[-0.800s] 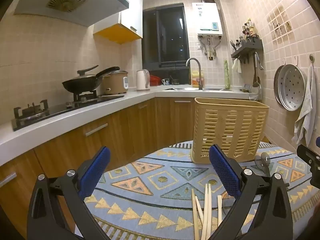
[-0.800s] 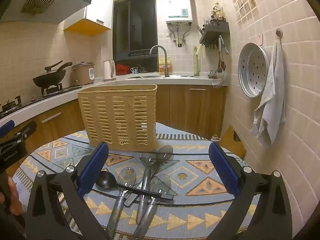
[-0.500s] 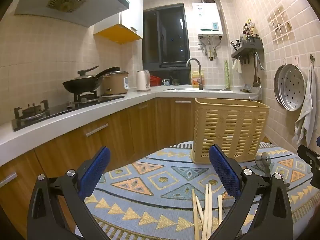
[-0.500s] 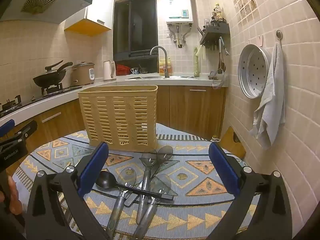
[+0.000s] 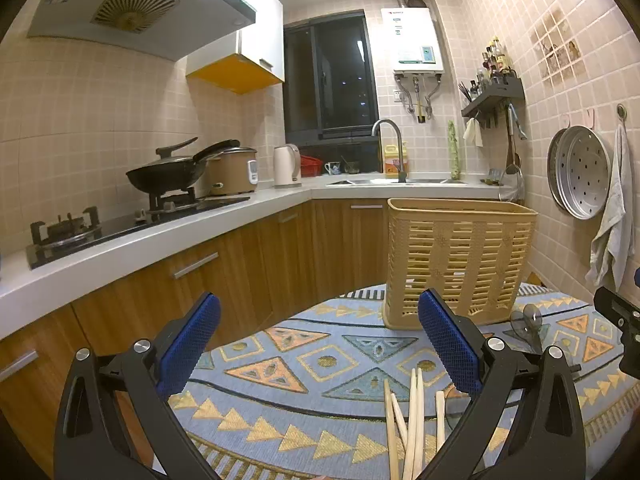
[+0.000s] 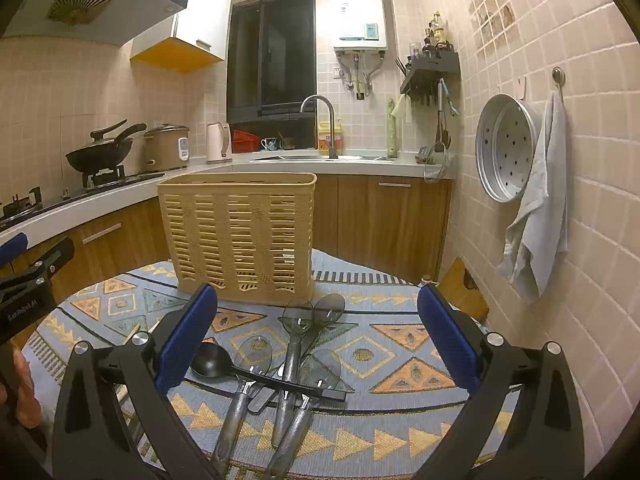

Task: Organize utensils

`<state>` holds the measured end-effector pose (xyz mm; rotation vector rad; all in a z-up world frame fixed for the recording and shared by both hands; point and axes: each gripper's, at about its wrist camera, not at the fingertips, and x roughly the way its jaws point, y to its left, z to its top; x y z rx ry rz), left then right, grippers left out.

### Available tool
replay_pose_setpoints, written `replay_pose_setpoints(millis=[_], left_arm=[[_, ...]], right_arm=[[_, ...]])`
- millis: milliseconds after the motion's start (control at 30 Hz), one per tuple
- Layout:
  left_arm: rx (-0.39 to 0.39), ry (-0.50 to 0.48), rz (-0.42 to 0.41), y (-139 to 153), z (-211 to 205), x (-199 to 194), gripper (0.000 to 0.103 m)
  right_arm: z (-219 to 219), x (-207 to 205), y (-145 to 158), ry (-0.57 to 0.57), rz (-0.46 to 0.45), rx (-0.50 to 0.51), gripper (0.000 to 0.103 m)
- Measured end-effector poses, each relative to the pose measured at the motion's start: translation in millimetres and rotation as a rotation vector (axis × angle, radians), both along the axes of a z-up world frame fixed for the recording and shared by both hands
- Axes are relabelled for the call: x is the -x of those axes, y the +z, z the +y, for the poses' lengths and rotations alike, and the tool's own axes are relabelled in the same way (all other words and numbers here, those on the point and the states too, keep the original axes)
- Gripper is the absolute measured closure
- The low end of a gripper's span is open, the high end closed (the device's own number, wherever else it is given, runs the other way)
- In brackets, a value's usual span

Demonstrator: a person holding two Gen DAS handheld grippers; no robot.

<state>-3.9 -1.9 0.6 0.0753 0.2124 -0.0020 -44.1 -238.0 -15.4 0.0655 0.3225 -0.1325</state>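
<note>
A tan slatted utensil basket (image 5: pixel 460 256) stands upright on a round table with a patterned cloth (image 5: pixel 320 360); it also shows in the right wrist view (image 6: pixel 240 240). Several wooden chopsticks (image 5: pixel 412 420) lie on the cloth below my open, empty left gripper (image 5: pixel 320 344). Several clear plastic spoons (image 6: pixel 292 360) and a black spoon (image 6: pixel 216 364) lie in a pile on the cloth below my open, empty right gripper (image 6: pixel 316 336). The left gripper's body (image 6: pixel 28 280) shows at the right wrist view's left edge.
Kitchen counters with wooden cabinets (image 5: pixel 240 256) run behind the table. A wok (image 5: pixel 168 176) sits on the stove at left. A tiled wall with a hanging steamer tray (image 6: pixel 508 148) and a towel (image 6: pixel 540 208) stands close on the right.
Both views have shifted very slightly. The utensils and the basket have not moved, and both grippers stay open.
</note>
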Motion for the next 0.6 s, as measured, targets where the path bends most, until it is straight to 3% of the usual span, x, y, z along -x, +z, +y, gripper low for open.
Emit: replay_pose_setpoints(millis=[600], left_arm=[[-0.006,-0.003,0.002,0.3,-1.6,2.0,0.007]], right_arm=[[2.0,-1.2,-1.7,0.002,0.006,0.007,0.007]])
